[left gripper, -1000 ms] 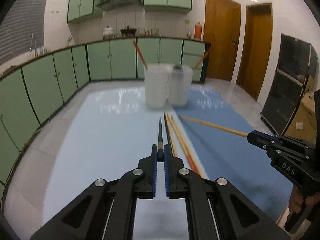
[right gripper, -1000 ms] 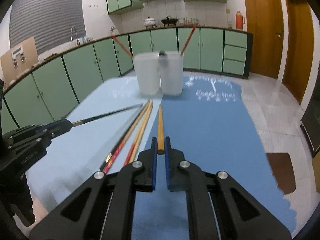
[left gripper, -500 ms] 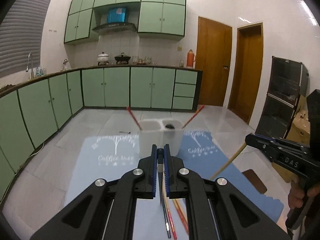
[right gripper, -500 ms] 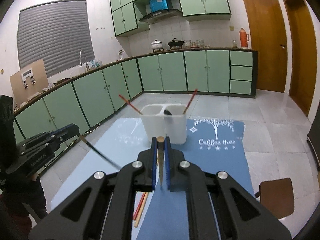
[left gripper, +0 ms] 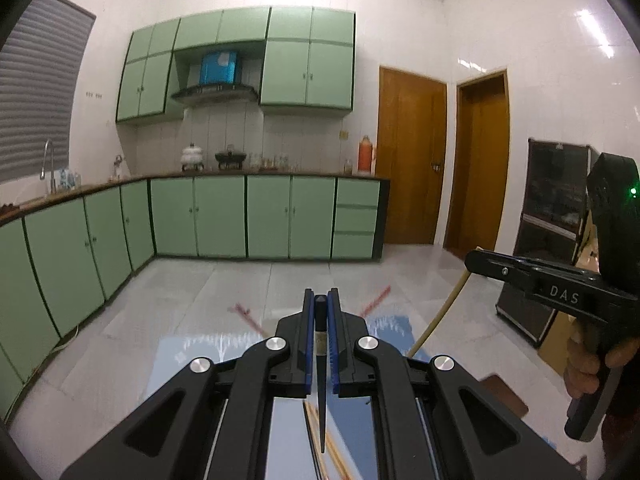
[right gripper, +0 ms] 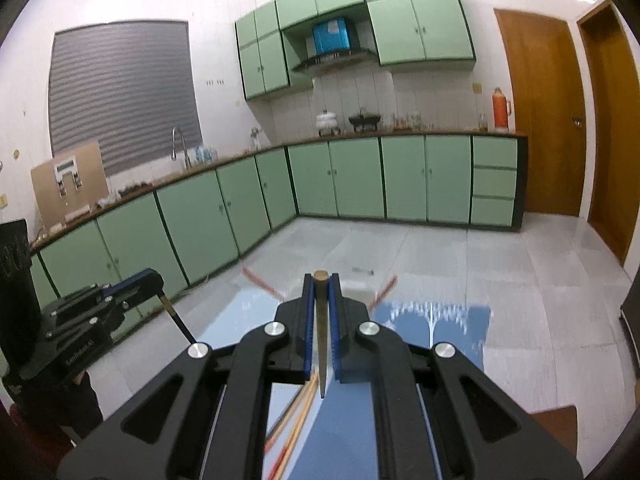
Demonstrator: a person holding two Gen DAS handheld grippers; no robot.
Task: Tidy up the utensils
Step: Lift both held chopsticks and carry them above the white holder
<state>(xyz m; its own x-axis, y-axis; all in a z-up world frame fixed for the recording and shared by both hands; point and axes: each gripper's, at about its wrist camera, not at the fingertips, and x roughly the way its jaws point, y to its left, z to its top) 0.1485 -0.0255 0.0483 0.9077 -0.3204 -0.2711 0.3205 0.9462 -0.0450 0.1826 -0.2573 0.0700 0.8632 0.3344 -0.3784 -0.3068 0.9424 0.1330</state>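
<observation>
My left gripper [left gripper: 320,300] is shut on a black chopstick [left gripper: 320,360] that hangs point down between the fingers. My right gripper [right gripper: 321,280] is shut on a tan wooden chopstick [right gripper: 321,340], also hanging point down. Each gripper shows in the other's view: the right one [left gripper: 472,258] with its tan chopstick [left gripper: 440,316], the left one [right gripper: 156,280] with its black chopstick [right gripper: 178,318]. The two white holder cups [right gripper: 356,288] are mostly hidden behind the grippers; red chopsticks [right gripper: 260,280] lean out of them. Loose chopsticks [right gripper: 292,424] lie on the blue mat below.
The blue mat [right gripper: 460,332] covers the table under both grippers. Green kitchen cabinets [left gripper: 220,216] run along the back and left walls. Two wooden doors [left gripper: 412,156] stand at the right, and a dark cabinet [left gripper: 556,208] stands beside them.
Both grippers have lifted their chopsticks off the mat and tilted upward; the chopsticks now hang point down and the cups have dropped behind the fingers.
</observation>
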